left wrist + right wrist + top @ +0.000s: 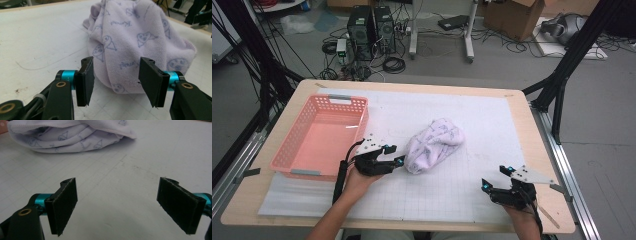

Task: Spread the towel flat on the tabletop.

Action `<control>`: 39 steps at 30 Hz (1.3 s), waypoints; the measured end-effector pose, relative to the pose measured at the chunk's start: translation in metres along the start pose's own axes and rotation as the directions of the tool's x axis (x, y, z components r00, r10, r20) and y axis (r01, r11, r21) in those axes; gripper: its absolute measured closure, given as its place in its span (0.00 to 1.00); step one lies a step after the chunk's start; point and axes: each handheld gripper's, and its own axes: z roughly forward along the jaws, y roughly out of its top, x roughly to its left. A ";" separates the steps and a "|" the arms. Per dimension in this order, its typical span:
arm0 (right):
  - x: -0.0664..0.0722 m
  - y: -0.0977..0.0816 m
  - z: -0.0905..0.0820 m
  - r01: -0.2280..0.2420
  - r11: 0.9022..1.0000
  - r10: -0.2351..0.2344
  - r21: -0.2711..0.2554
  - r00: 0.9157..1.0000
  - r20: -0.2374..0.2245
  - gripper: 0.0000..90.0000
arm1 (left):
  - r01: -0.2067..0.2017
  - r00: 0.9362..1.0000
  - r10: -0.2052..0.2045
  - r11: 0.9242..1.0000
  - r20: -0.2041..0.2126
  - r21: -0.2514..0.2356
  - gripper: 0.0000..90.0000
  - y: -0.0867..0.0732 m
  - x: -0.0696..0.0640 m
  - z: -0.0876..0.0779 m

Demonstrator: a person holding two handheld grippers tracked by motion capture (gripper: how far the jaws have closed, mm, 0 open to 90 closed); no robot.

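White gridded mat (492, 125) lies bare to the right of the towel (433, 145), up to the table's right edge (546, 155); the pink basket (319, 135) hems the left. The left gripper (392, 155), jaws apart and touching nothing, sits at the bundled towel's near-left end. The right gripper (496, 177) stands wide open, well apart near the front right corner.

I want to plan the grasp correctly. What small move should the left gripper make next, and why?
Probably ease the left gripper forward a little, then close. Its jaws stand apart on either side of the near edge of the crumpled lilac printed towel, not yet pressing it. The pink plastic basket waits beside it.
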 end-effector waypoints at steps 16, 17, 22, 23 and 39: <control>0.031 0.047 0.098 0.132 0.979 -0.116 0.155 0.988 -0.106 0.36 | -0.118 0.992 0.114 0.989 0.053 0.092 0.79 -0.004 -0.016 0.021; 0.033 0.051 0.104 0.140 0.976 -0.124 0.167 0.987 -0.103 0.37 | -0.117 0.992 0.112 0.989 0.059 0.087 0.85 -0.004 -0.016 0.022; 0.045 0.064 0.136 0.190 0.962 -0.177 0.195 0.981 -0.081 0.52 | -0.079 0.993 0.075 0.996 0.087 0.044 0.90 -0.002 -0.011 0.017; 0.047 0.064 0.142 0.202 0.956 -0.188 0.213 0.979 -0.084 0.60 | -0.067 0.993 0.065 0.997 0.099 0.023 0.90 -0.001 -0.011 0.015; 0.057 0.051 0.050 0.215 0.959 -0.132 0.183 0.915 -0.382 0.94 | 0.071 0.981 -0.028 0.973 0.192 -0.220 0.91 0.027 -0.019 -0.019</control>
